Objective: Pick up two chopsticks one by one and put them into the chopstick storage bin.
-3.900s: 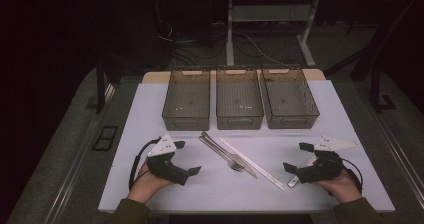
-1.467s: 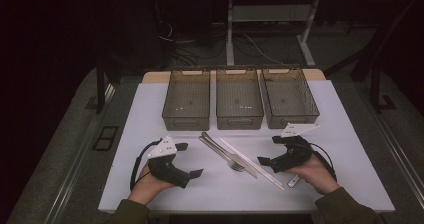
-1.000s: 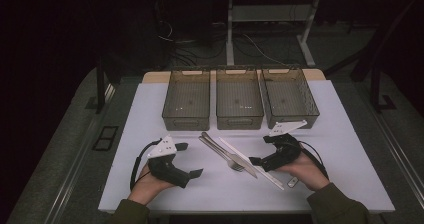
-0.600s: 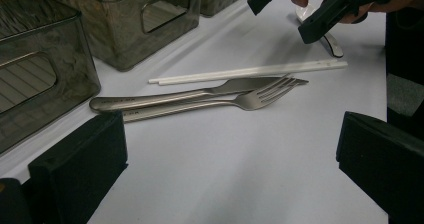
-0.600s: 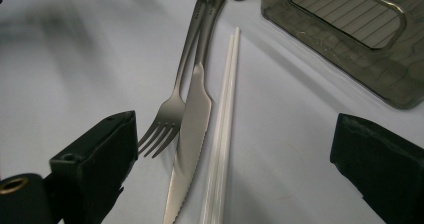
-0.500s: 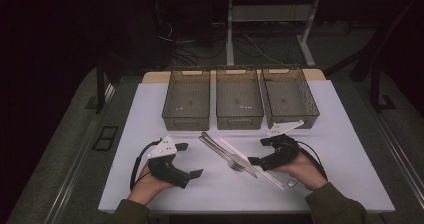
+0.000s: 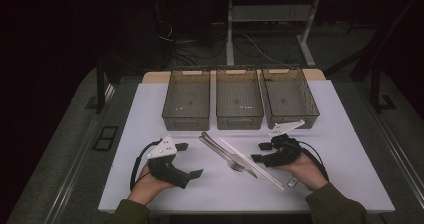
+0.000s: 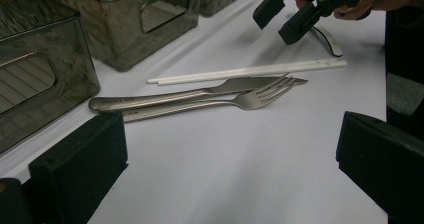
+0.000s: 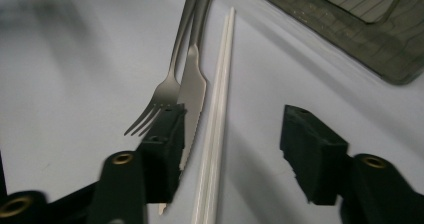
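Note:
A metal fork (image 7: 234,162), a metal knife (image 7: 226,152) and a pair of white chopsticks (image 7: 252,164) lie side by side in the middle of the white table. My right gripper (image 7: 260,152) is open just right of them, low over the table. In the right gripper view its open jaws (image 9: 239,154) straddle the chopsticks (image 9: 217,119), with the knife (image 9: 192,89) and fork (image 9: 162,96) by the left jaw. My left gripper (image 7: 189,160) rests open at the front left, facing the cutlery. In its own view, my left gripper (image 8: 230,174) is empty.
Three grey see-through bins (image 7: 186,114) (image 7: 239,118) (image 7: 290,117) stand in a row at the back of the table. A small metal spoon (image 7: 292,182) lies partly under the right hand. Bare table lies at the far left and far right.
The right gripper has moved left and forward from the right side of the table to the chopsticks, still open. The left gripper has stayed put.

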Action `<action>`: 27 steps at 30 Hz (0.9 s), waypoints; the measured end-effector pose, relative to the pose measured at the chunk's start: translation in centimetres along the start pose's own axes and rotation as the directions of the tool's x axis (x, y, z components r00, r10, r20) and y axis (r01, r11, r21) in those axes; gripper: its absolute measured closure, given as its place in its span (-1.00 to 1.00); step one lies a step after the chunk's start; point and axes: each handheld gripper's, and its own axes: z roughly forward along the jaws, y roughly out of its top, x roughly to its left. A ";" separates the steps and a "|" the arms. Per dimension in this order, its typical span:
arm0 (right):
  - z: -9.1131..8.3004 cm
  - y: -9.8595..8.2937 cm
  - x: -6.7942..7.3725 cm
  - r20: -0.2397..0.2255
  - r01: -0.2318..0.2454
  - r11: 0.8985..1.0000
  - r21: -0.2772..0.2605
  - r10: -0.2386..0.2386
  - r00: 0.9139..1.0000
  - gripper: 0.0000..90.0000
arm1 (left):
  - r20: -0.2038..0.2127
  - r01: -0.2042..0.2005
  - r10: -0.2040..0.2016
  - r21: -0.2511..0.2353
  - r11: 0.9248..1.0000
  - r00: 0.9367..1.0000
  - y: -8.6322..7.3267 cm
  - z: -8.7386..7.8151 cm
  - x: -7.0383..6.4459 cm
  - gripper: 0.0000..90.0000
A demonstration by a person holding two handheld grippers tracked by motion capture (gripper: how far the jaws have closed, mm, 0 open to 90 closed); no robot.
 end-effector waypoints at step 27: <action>1.2 -0.7 0.4 -0.026 0.045 0.986 0.159 -0.041 0.999 0.78 | 0.007 0.000 -0.001 0.005 1.000 1.000 -0.1 0.1 0.0 -1.00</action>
